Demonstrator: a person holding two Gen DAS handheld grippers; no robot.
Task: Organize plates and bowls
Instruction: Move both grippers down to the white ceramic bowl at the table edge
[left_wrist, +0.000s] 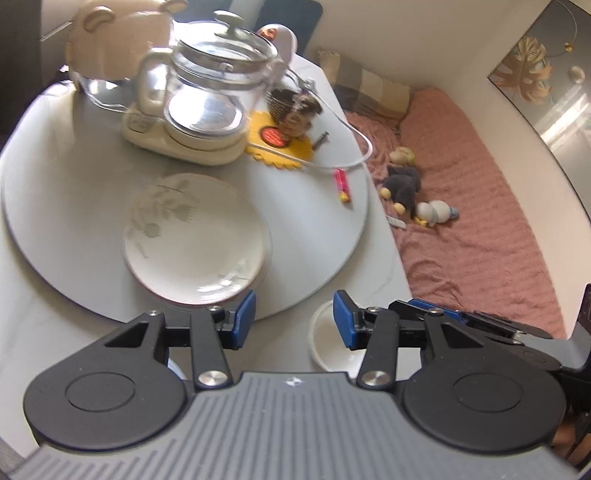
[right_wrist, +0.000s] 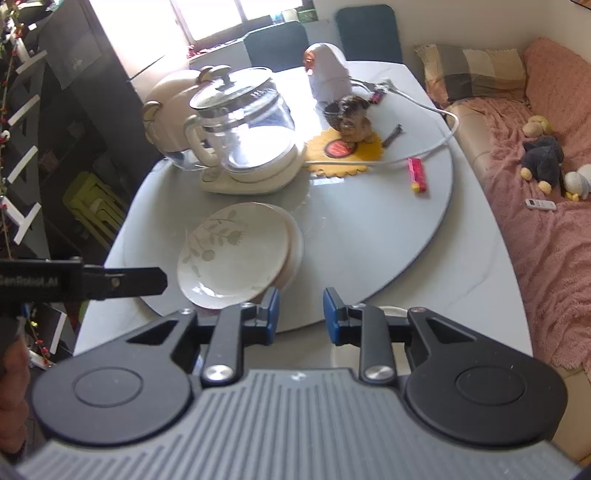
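Observation:
A small stack of white plates with a leaf pattern (left_wrist: 195, 236) (right_wrist: 236, 254) lies on the near part of the grey turntable (left_wrist: 325, 236) (right_wrist: 369, 251). A white bowl (left_wrist: 325, 343) (right_wrist: 393, 311) stands on the table just off the turntable, partly hidden under the fingers in both views. My left gripper (left_wrist: 294, 319) hovers open between plates and bowl, with nothing between its blue pads. My right gripper (right_wrist: 301, 314) is open with a narrower gap that is also empty, and the plates are ahead to its left. Each tool's black frame (left_wrist: 498, 328) (right_wrist: 122, 282) shows at the edge of the other's view.
A glass kettle on a cream base (left_wrist: 207, 99) (right_wrist: 247, 140), a yellow mat with a figurine (right_wrist: 343, 147), a white cable (right_wrist: 424, 151) and a pink pack (right_wrist: 417, 175) occupy the far turntable. A sofa with a pink cover and toys (right_wrist: 546, 221) is right; dark shelves (right_wrist: 55, 129) stand left.

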